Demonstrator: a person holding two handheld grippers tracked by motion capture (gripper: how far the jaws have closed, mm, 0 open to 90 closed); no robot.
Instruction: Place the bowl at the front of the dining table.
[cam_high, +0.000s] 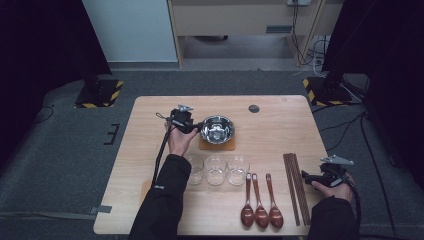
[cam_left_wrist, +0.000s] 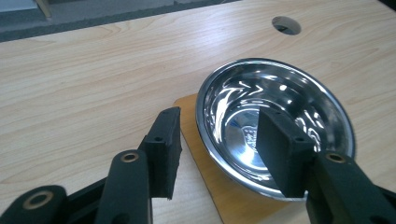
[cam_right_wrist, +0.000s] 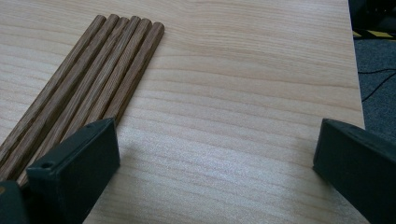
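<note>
The left hand-held gripper (cam_high: 196, 125) stands at the near-left rim of the steel bowl (cam_high: 217, 129), its jaws part open with the rim between them: one pad (cam_left_wrist: 164, 149) is outside over the desk (cam_high: 280, 125), the other (cam_left_wrist: 280, 149) hangs over the bowl's inside. Neither pad looks to press on the metal, so it holds nothing. The bowl sits on a small wooden coaster (cam_high: 217, 145) in the middle of the desk, behind a row of three glasses (cam_high: 216, 170).

The right hand-held gripper (cam_high: 309, 176) rests low at the right edge of the desk, jaws wide apart and empty, just beside the bundle of chopsticks (cam_high: 296, 187). Three wooden spoons (cam_high: 261, 205) lie between the glasses and the chopsticks.

My reading of the risks:
- With the rim lying between the left pads, any sideways drift or a careless lift could catch the thin edge and tip the bowl or drag it off the coaster
- The polished steel is slippery; a grip taken again on the rim alone could slide and let the bowl drop with a clatter
- The sleeve (cam_high: 165, 195) lies right beside the leftmost glass, so drawing the arm back could knock it over
- The right jaw nearest the chopsticks could nudge them out of line if that hand shifts
</note>
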